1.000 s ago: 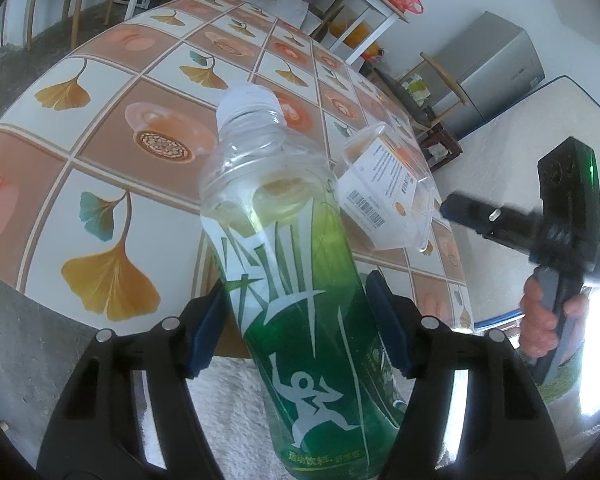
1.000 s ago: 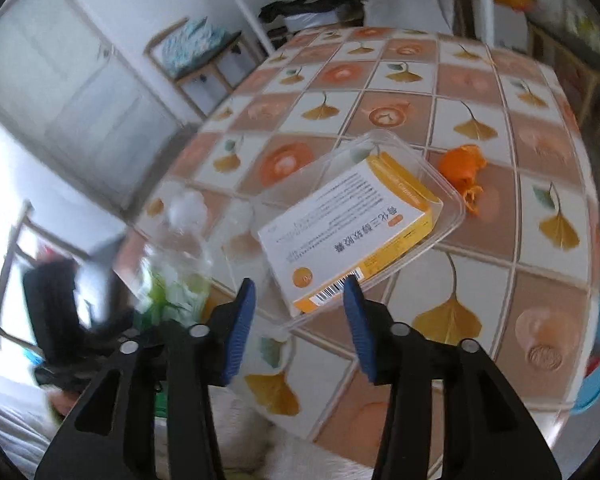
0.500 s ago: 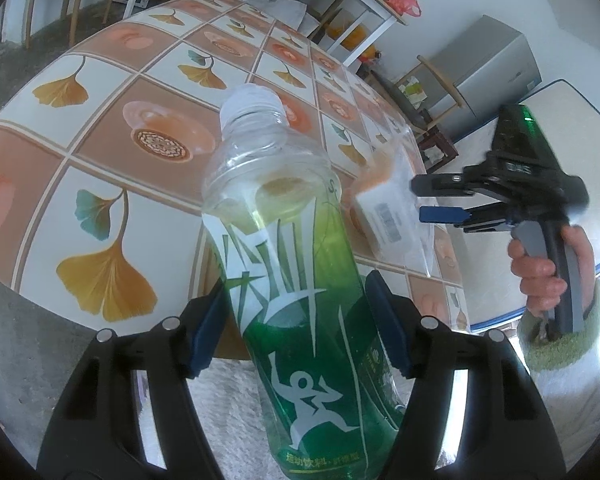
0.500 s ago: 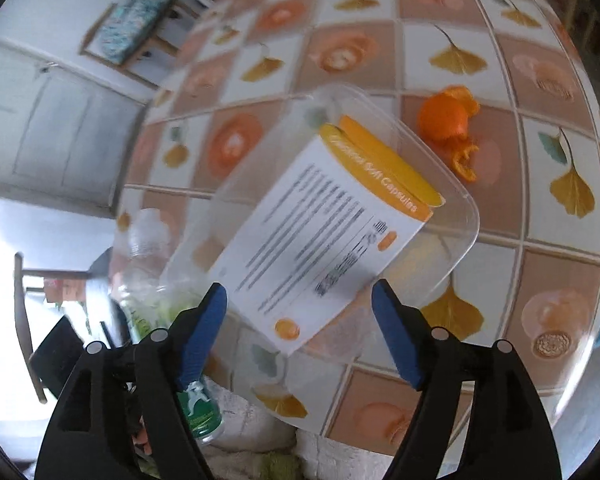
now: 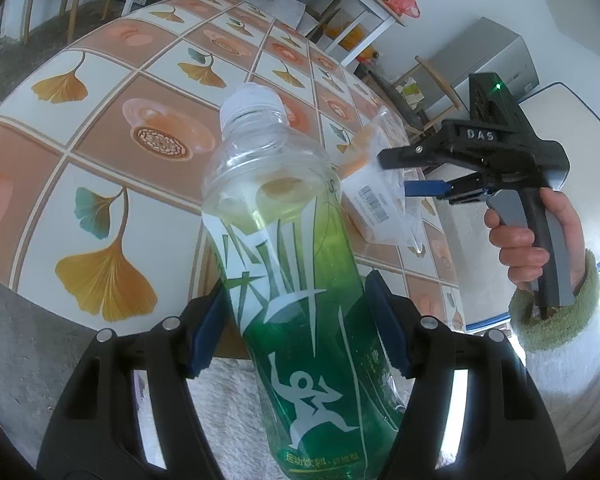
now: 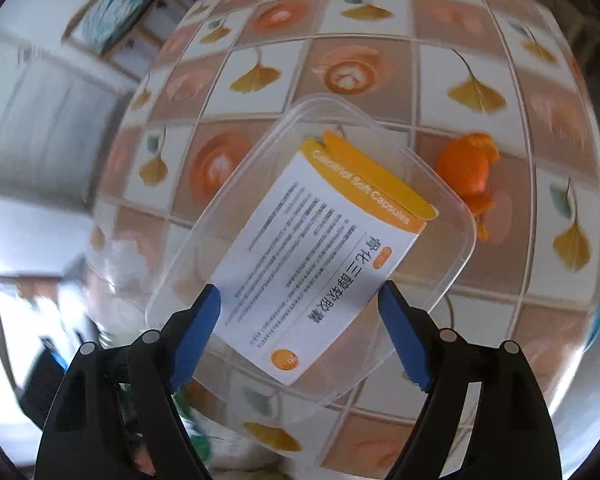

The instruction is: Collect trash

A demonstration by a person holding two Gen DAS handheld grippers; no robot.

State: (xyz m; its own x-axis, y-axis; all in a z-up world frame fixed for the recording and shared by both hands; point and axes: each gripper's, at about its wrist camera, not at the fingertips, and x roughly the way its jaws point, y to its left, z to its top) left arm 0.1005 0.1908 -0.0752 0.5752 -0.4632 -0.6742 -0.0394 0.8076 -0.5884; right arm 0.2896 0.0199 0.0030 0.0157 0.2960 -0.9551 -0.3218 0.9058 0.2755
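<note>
Moved since the earlier frames: right gripper (image 6: pixel 300 336), now tipped steeply down over the clear plastic tray (image 6: pixel 452 248); its blue-padded jaws have just been opening and stand wide, either side of the tray's near end, pads not pressing on it. Left gripper (image 5: pixel 298 320): unchanged in place.

Item 1. Green-labelled clear plastic drink bottle with white cap (image 5: pixel 288 248): clamped between the left gripper's blue pads, neck pointing away toward the table, a little yellowish liquid inside.

Item 2. Clear plastic tray, rounded rectangle: lying on the table near its front edge, seen beside the bottle in the left wrist view.

Item 3. White-and-orange cardboard medicine box (image 6: pixel 320 264): lying flat inside the tray, printed face up.

Item 4. Orange peel (image 6: pixel 466 172): on the table just beside the tray's far corner.

Item 5. Table with ginkgo-leaf tile pattern (image 5: pixel 100 216): bears items 2 to 4.

Item 6. Person's hand in a green-cuffed white fleece sleeve (image 5: pixel 532 240): gripping the right gripper's handle.
</note>
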